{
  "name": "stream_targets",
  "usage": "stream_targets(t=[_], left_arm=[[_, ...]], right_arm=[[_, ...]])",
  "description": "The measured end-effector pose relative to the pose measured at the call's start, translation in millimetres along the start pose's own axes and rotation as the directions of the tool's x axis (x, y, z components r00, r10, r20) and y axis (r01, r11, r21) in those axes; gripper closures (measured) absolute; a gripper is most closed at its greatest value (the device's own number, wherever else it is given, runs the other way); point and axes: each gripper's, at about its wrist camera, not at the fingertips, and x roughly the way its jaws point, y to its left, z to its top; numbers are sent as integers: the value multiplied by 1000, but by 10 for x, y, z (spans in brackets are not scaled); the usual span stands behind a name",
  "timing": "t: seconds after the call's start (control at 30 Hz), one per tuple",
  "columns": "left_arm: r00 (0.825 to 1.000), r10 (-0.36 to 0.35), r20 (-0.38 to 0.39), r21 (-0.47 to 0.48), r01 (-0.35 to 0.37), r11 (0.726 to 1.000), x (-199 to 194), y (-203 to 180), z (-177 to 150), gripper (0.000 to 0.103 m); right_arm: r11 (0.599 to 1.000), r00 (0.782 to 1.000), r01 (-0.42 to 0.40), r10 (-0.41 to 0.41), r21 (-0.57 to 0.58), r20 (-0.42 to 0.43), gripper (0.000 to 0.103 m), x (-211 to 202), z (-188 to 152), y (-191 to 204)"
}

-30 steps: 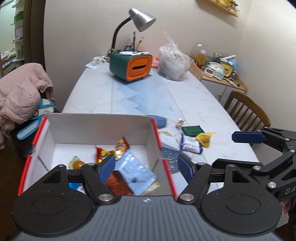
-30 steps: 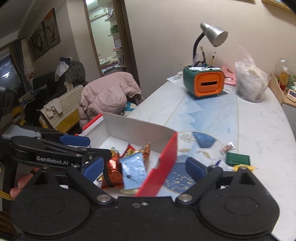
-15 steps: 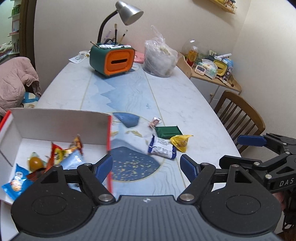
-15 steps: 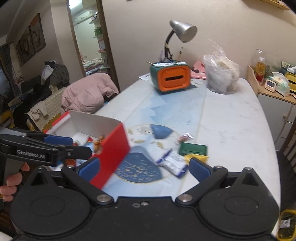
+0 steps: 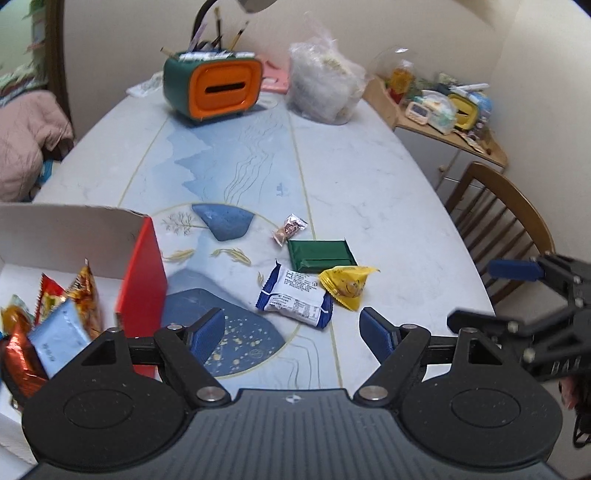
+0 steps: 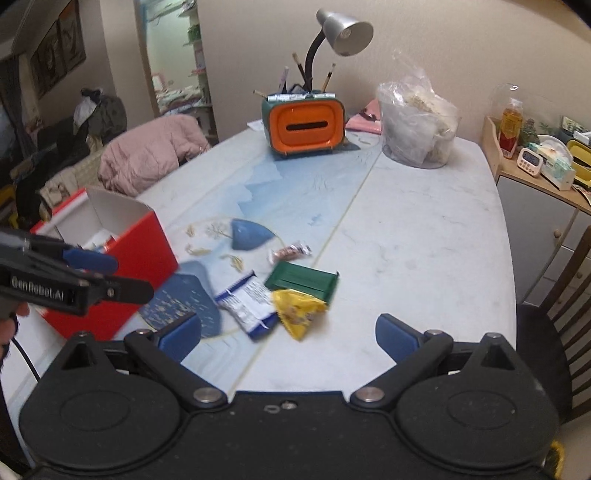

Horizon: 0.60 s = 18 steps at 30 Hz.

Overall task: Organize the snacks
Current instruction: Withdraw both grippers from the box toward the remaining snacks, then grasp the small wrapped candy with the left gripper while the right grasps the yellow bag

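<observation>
Left gripper [image 5: 291, 328] was spread wide, nothing between its blue pads [image 5: 205, 334], hanging over the table [image 5: 369, 177]. Right gripper [image 6: 290, 338] was also wide apart and empty, just right of the left one.

4 loose snacks lay in a cluster just ahead of both grippers, none touched:
- white-and-blue packet [image 5: 295, 297], nearest, straight ahead of the left gripper's gap
- yellow packet [image 5: 345, 282], touching the white-and-blue one on its right
- green bar [image 5: 319, 254], just behind those 2
- small pink candy [image 5: 290, 229], farthest, near the green bar's back left corner

In the right wrist view the same cluster sat ahead, slightly left of centre between the fingers.

Red box [image 5: 142, 273], white inside, stood left of the left gripper. Several packets were in it: a light blue sachet [image 5: 59, 341], orange and red wrappers.

Farther back: orange-green pen holder [image 5: 218, 90], desk lamp [image 6: 345, 31], clear bag [image 5: 325, 88]. Wooden chair [image 5: 506, 218] at the table's right edge.
</observation>
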Motion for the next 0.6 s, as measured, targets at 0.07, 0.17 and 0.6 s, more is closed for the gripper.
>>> stream_targets(t=[0.07,0.17,0.6], left_arm=[[1000,9,-13,-31,-9,999,102,-15,72,23],[999,18,-40,-68,-21,997,272,-7,176,23],[977,113,-179,-186,-146,972,1204,141,810,23]], right_arm=[[1000,1000,-8,7,-24,-12,3,72,-5,-66],[998,999,-25,23,-60,-31,6,187,-14,-143],[993,987,-57,41,-103,-154,26,988,70,-244]])
